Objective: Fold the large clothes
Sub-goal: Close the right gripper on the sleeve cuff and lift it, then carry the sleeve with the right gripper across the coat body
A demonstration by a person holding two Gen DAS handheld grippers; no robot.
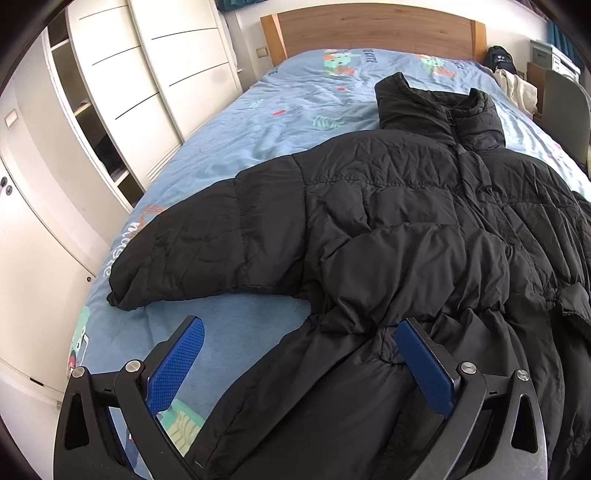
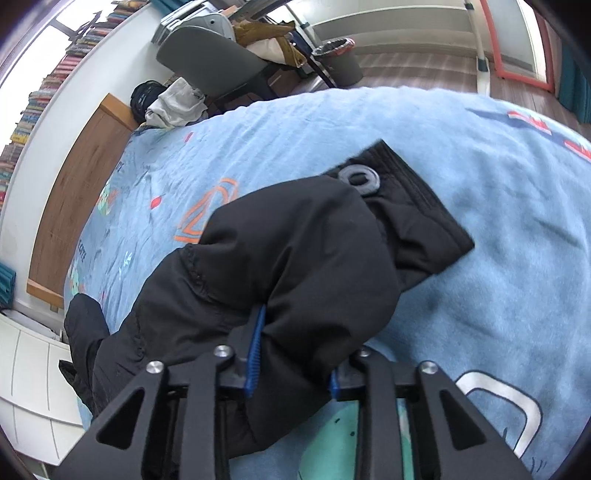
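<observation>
Blue patterned bedding [image 1: 236,147] fills both views and carries one black padded jacket [image 1: 406,229], lying front-up with its collar toward the wooden headboard [image 1: 373,29]. We see the left gripper [image 1: 299,354] with its jaws spread wide: one blue pad hangs over bare bedding, the other lies against the bunched hem, and nothing is clamped between them. We see the right gripper [image 2: 291,354] with its jaws drawn in on a thick fold of the jacket's right sleeve [image 2: 317,251], the two blue pads pressing the fabric from either side; the cuff [image 2: 410,206], bearing one grey round patch, lies on the bedding just beyond. One sleeve lies spread out flat on the bed toward the white wardrobe [image 1: 122,74], which stands beside the bed with one door open. Further out we count one grey chair [image 2: 218,62], one dark bin [image 2: 340,59] on the wooden floor, one row of books [image 2: 48,85] along the wall, and a pale bundle [image 2: 173,103] of cloth at the bed's far corner.
</observation>
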